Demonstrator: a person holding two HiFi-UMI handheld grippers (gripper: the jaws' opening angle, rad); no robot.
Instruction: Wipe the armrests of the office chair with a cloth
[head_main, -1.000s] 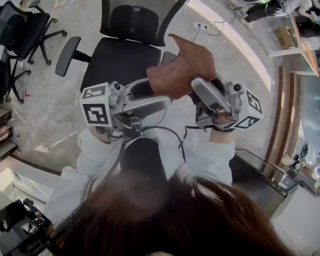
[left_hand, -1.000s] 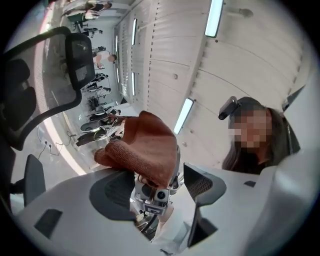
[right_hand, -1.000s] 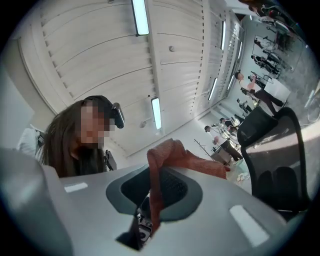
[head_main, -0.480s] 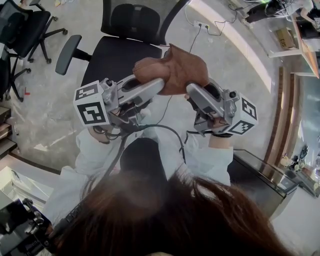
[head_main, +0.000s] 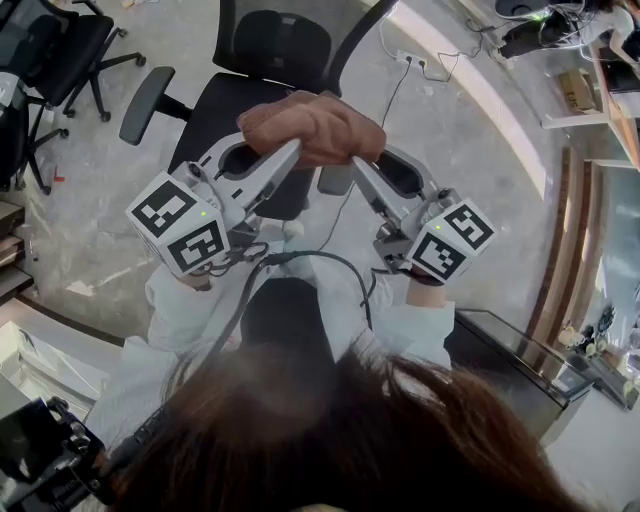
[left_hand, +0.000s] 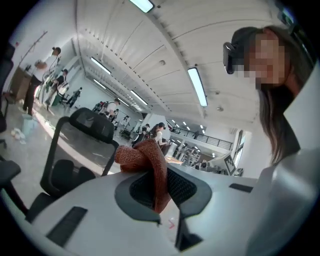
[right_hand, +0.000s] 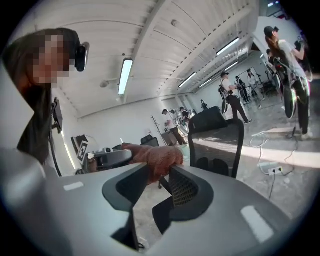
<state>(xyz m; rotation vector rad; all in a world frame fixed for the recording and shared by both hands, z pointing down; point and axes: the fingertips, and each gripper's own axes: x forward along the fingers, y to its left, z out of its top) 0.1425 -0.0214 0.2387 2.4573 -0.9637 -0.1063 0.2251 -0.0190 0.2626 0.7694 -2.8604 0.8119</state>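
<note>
A rust-brown cloth (head_main: 311, 127) is bunched in the air between my two grippers, above the black office chair (head_main: 228, 112). My left gripper (head_main: 288, 149) has just closed its jaws, and a fold of the cloth (left_hand: 150, 162) is clamped between its pads. My right gripper (head_main: 359, 161) pinches the other end of the cloth (right_hand: 159, 158) at its fingertips. The chair's left armrest (head_main: 146, 102) sticks out to the left. Only a grey piece of its right armrest (head_main: 336, 179) shows below the cloth. The chair's mesh back (right_hand: 218, 140) stands beyond the right gripper.
Other black chairs (head_main: 52, 52) stand at the far left. A power strip with cables (head_main: 414, 58) lies on the floor behind the chair. A dark cabinet top (head_main: 522, 348) is at the lower right. Several people stand far off in both gripper views.
The cloth, held up high by the right gripper before, has come down into a bunch. The left gripper has swung in and shut on it. Both grippers rolled.
</note>
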